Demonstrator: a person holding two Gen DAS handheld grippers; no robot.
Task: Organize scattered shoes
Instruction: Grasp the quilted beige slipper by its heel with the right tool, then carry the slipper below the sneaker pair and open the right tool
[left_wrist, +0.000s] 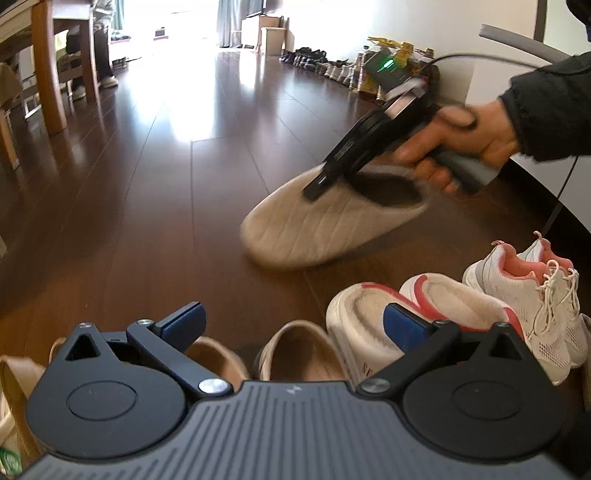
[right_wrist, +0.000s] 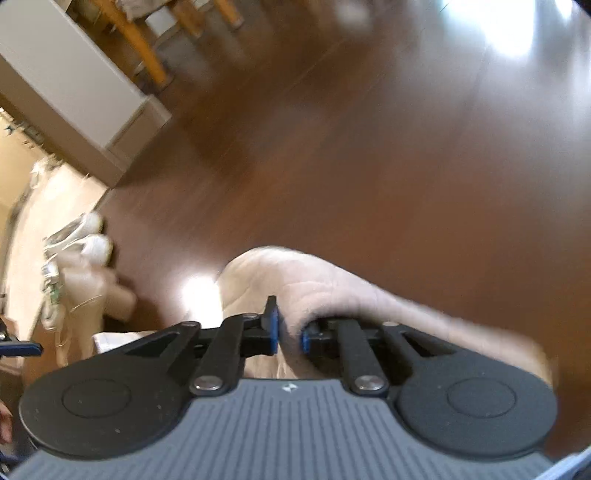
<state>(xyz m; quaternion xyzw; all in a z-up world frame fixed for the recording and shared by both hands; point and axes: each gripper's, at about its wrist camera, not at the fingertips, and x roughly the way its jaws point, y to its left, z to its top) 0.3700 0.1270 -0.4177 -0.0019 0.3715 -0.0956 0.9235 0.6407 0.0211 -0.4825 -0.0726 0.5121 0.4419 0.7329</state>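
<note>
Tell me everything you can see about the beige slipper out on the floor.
The beige slipper is a closed-toe, open-back house slipper of soft-looking quilted fabric with stitched lines and a dark lining. It lies on the dark wood floor, apart from the row of shoes nearer the camera, with its toe toward the lower left of the left wrist view. The right tongs are shut on the edge of its upper at the opening. Motion blur hides whether it is lifted yet.

- The dark wooden floor (left_wrist: 155, 177) carried the shoes.
- A beige slipper (left_wrist: 325, 225) lay apart.
- Tan slippers (left_wrist: 295, 350), pink-trimmed slippers (left_wrist: 373, 321) and white sneakers (left_wrist: 524, 295) sat in a row.
</note>
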